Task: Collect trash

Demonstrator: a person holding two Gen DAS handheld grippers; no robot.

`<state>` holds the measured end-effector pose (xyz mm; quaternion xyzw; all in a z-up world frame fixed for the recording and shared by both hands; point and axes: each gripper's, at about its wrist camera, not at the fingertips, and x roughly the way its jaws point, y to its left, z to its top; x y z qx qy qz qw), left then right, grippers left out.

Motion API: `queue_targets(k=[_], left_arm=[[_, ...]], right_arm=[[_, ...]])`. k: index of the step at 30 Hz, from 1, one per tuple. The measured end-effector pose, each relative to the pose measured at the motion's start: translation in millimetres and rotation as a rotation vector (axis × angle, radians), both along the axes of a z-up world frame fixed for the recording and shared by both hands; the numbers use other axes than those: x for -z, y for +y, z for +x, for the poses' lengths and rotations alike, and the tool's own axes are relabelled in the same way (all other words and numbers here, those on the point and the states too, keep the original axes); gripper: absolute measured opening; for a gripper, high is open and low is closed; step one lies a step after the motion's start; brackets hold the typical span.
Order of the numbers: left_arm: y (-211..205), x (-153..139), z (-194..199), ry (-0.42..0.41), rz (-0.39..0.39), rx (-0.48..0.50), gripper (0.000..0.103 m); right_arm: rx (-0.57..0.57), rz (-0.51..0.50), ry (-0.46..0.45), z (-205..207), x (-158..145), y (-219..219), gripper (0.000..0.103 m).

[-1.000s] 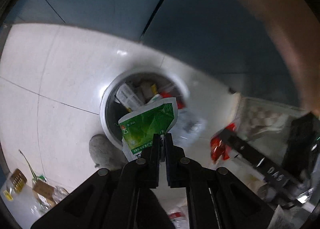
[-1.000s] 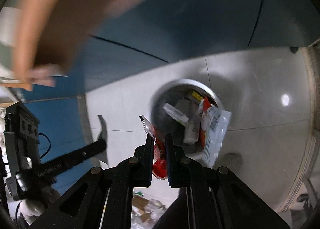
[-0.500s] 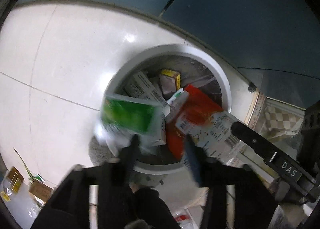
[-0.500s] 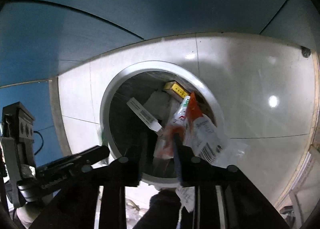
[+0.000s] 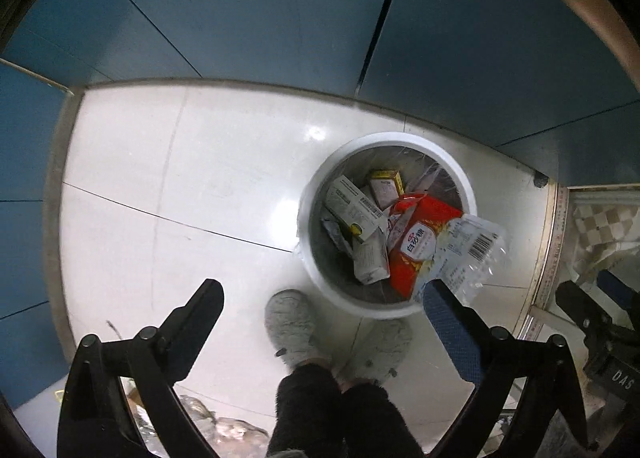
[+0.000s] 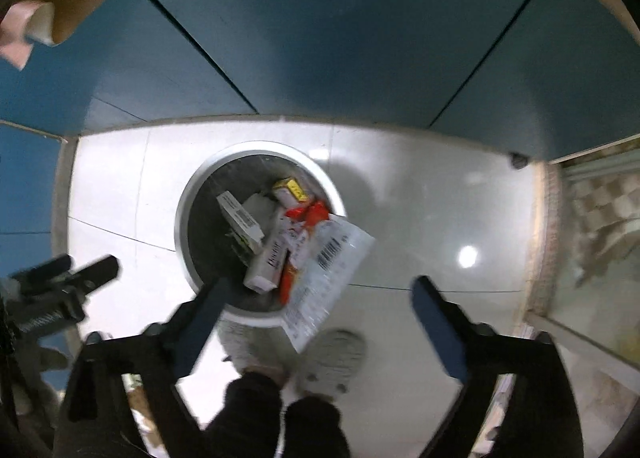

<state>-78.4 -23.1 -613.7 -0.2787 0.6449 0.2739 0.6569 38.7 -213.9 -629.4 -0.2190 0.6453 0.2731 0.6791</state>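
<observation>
1. glossy white tiled floor (image 5: 192,186) with thin dark grout lines, meeting blue panels (image 5: 280,10) at the far edge.
2. a round white bin (image 5: 460,182) stands on it, near that edge.
3. two grey fuzzy slippers (image 5: 290,324) stand on the tiles just beside the bin.
4. crumpled clear wrappers (image 5: 224,430) lie on the floor at the near edge.

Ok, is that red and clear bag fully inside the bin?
No. The bag is half in; its clear end hangs over the bin rim.
</observation>
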Motion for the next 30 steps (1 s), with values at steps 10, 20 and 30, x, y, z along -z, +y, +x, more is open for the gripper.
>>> queue_targets(k=[10,20,30], left_arm=[[-45.1,-146.3,-24.0,-0.062,0.062,0.053,0.102],[-94.5,-325.2,-54.7,-0.217,0.058,0.104,0.102],[-111.7,-477.1,-82.3,-0.429,0.059,0.188,0.102]], right_arm=[[0.042,0.046,-0.069,-34.1,-148.1,-45.7,0.103],[0.077,0.187,-0.078,-79.6,-355.0,-103.5,0.103],[0.055,0.348,-0.079,-121.9,-533.7,-138.6,0.103]])
